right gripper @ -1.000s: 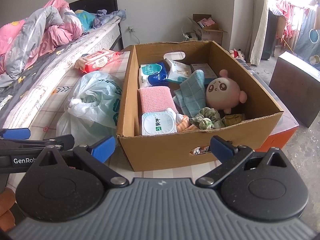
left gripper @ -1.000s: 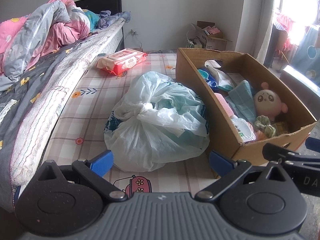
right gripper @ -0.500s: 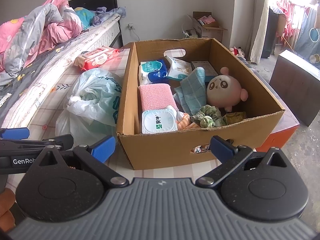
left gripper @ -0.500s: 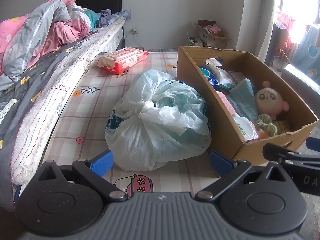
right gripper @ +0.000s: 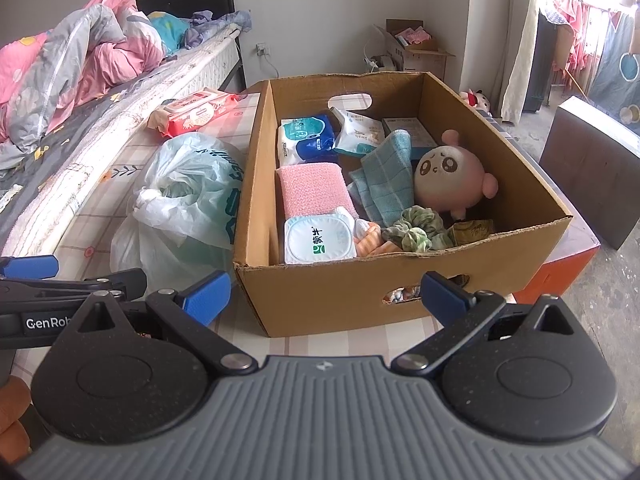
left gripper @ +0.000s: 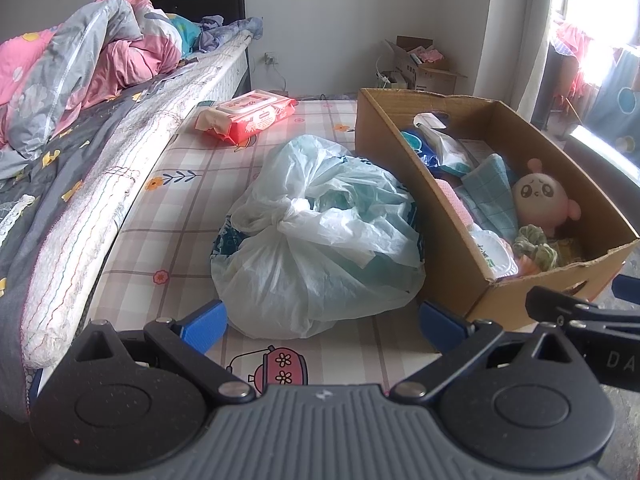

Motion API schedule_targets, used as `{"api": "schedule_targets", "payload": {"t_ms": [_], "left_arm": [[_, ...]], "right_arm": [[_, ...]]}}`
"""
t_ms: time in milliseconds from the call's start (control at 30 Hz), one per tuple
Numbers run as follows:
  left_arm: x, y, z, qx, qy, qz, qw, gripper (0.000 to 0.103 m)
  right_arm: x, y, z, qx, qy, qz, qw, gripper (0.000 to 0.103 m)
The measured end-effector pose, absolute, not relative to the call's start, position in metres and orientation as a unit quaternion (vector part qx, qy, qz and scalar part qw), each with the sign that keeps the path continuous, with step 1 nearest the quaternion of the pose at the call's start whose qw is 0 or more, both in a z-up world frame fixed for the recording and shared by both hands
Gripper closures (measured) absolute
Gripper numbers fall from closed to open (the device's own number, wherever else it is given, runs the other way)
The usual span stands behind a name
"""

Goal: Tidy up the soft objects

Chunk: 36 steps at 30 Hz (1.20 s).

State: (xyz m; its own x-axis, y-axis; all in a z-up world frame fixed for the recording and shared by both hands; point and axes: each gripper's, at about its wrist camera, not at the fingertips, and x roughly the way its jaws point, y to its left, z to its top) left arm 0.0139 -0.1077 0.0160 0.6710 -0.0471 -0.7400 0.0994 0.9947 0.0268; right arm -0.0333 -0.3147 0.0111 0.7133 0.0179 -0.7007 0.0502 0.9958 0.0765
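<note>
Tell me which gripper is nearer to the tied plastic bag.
Left. The left gripper sits open right in front of the plastic bag. The right gripper faces the cardboard box, with the bag off to its left.

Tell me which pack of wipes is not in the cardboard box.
The red pack of wipes: it lies on the checked mat beside the bed, beyond the plastic bag. The blue-and-white pack lies inside the cardboard box.

box (right gripper: pixel 400 304) open-topped, bag (left gripper: pixel 320 240) touching its L side
</note>
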Motion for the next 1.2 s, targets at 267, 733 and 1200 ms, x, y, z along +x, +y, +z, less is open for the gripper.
{"api": "schedule_targets", "payload": {"t_ms": [267,733,1200], "left_arm": [[0.0143,-0.1076,0.0153,0.033,0.406,-0.039,0.913,0.001],[0.0145,-0.1090,0.0143,0.033,0.409,-0.038,0.911,0.001],[0.0140,-0.1086,0.0138,0.033,0.410,-0.038,0.911,0.001]], "right_arm": [[-0.0323,-0.3154,0.0099,0.045,0.380,-0.008,0.924,0.001],[-0.0322,-0.3163,0.0061,0.046,0.384,-0.007,0.922,0.001],[-0.0312,-0.3171,0.0046,0.046,0.387,-0.006,0.921,0.001]]}}
